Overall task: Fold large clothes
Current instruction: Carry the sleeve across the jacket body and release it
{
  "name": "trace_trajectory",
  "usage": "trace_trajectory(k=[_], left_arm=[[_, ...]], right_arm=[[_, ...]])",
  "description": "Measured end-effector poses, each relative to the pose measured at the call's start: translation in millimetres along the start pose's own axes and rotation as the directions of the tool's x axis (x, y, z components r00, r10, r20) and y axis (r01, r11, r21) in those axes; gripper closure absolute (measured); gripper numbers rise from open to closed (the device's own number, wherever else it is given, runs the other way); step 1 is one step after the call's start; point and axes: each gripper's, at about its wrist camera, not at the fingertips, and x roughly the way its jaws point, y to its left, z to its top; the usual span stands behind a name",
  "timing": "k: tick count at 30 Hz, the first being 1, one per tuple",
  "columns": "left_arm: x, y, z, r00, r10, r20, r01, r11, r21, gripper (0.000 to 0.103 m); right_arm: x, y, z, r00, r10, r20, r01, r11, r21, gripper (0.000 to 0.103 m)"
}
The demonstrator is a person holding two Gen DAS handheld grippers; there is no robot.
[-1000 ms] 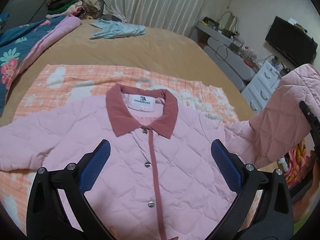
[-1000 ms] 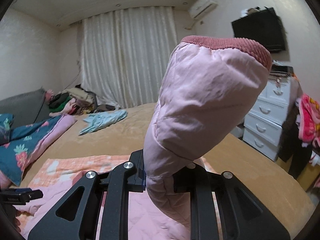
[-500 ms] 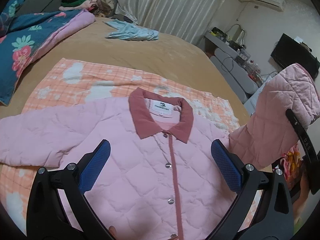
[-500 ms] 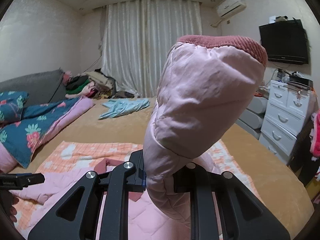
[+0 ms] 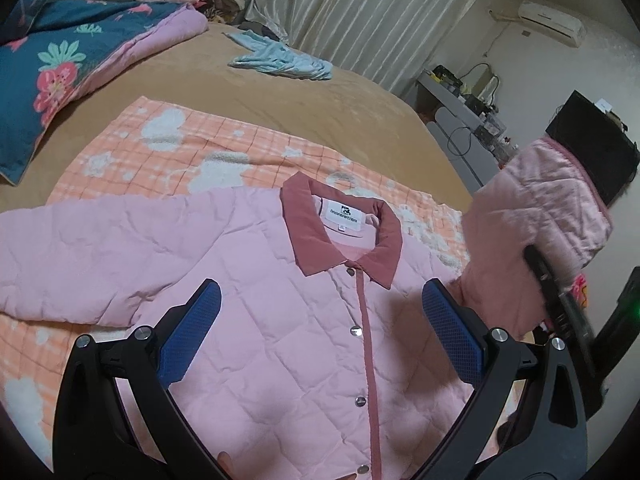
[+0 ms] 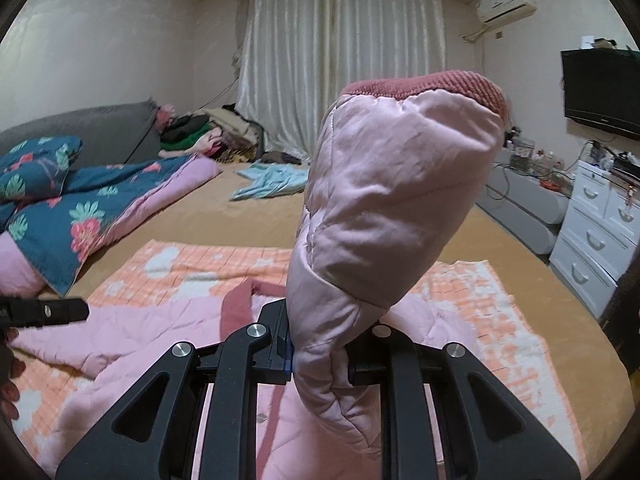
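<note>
On bed | jacket [image 5: 280, 320] flat, collar toward curtain | right gripper [image 6: 320, 354] clamps upright sleeve [image 6: 392, 200] | left gripper [image 5: 320, 332] wide, empty

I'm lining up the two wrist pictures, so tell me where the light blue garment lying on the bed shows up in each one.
Left wrist view: the light blue garment lies at upper centre, beyond the orange blanket.
Right wrist view: it sits at centre-left, partly behind the raised pink sleeve.
Shared landmark: the white curtain just behind it.

Pink quilted jacket [image 5: 280, 320] flat, one sleeve [image 6: 392, 200] raised
</note>
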Motion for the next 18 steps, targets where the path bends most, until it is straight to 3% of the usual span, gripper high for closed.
trace_trajectory(k=[11,18], left_arm=[[4.2,33.5,-7.7,0.999,-0.034,0.01,0.034,0.997,-0.067,0.009],[13.6,46.6,-13.8,0.998,-0.066,-0.009,0.065,0.993,-0.101,0.009]], right_arm=[[48.2,53.4,-38.3,0.993,0.06,-0.097,-0.066,0.996,-0.057,0.085],[79.6,89.2,-69.8,0.974,0.104,-0.201,-0.128,0.986,-0.11,0.079]])
